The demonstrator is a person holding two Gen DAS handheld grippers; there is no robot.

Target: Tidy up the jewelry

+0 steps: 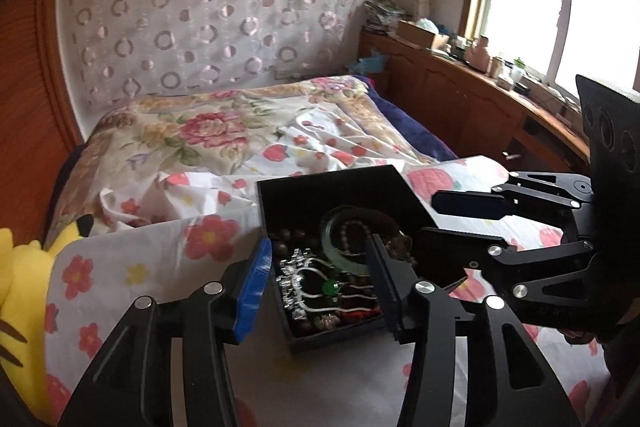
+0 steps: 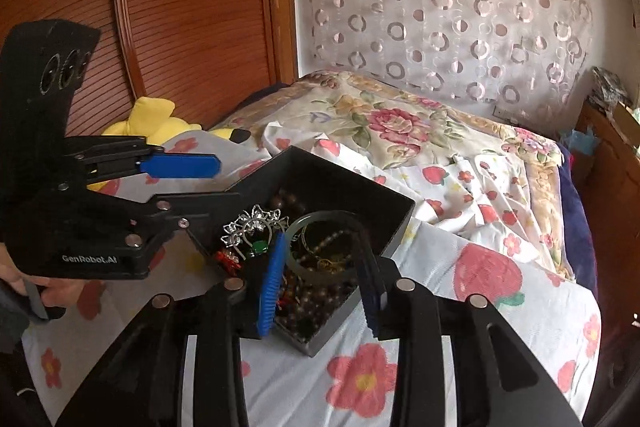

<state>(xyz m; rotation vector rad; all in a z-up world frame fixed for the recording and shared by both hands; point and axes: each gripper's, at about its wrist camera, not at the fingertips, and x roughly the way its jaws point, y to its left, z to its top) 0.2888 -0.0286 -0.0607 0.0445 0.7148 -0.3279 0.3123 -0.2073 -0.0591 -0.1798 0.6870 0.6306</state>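
A black open jewelry box (image 1: 328, 193) (image 2: 340, 179) sits on a floral sheet on the bed. It holds a pale green bangle (image 1: 340, 247) (image 2: 316, 269), a silver tiara (image 1: 304, 277) (image 2: 252, 225), dark wooden beads (image 2: 312, 303) and a green stone (image 1: 330, 287) (image 2: 259, 247). My left gripper (image 1: 316, 287) (image 2: 200, 183) is open, its jaws either side of the box's near left part. My right gripper (image 2: 324, 275) (image 1: 436, 217) is open over the box, its jaws straddling the bangle without touching it.
A yellow plush toy (image 1: 16, 267) (image 2: 160, 119) lies at the bed's left edge by a wooden wardrobe (image 2: 180, 7). A wooden cabinet (image 1: 460, 87) with clutter runs under the window on the right. A curtain hangs behind the bed.
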